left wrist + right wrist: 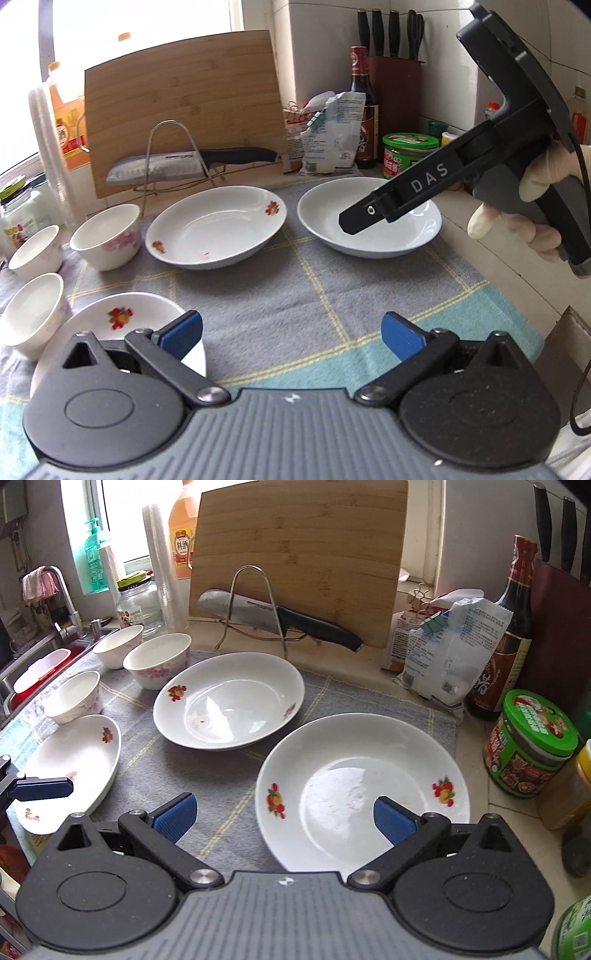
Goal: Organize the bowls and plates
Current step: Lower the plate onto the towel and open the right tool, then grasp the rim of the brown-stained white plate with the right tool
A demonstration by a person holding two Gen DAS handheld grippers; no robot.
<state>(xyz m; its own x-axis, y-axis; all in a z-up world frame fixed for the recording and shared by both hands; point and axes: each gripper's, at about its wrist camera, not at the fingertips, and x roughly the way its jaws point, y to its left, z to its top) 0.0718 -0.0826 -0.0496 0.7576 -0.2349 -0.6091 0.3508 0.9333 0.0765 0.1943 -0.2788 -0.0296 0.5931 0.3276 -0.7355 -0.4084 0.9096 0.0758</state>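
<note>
Currently, the left gripper (291, 334) has its blue-padded fingers (184, 330) spread wide with nothing between them, and it hovers over the grey checked mat (295, 280). Its left finger overlaps the rim of the near plate (122, 314), which lies at the mat's near left corner. The right gripper (284, 818) is likewise spread wide and holds nothing; its right finger sits above the inside of the right plate (354, 775), its left finger above bare mat. From the left wrist view, the right gripper is held by a gloved hand (532, 206) over that same plate. A third plate, the middle plate (229, 698), lies beyond on the mat, apart from the other two. Three bowls (157, 659) stand upright along the mat's left side, near the sink (40, 664). Behind the plates, a knife (280, 618) rests on a wire rack (255, 602) in front of a leaning cutting board (299, 546). Bottles, bags and jars (528, 742) stand at the right.
</note>
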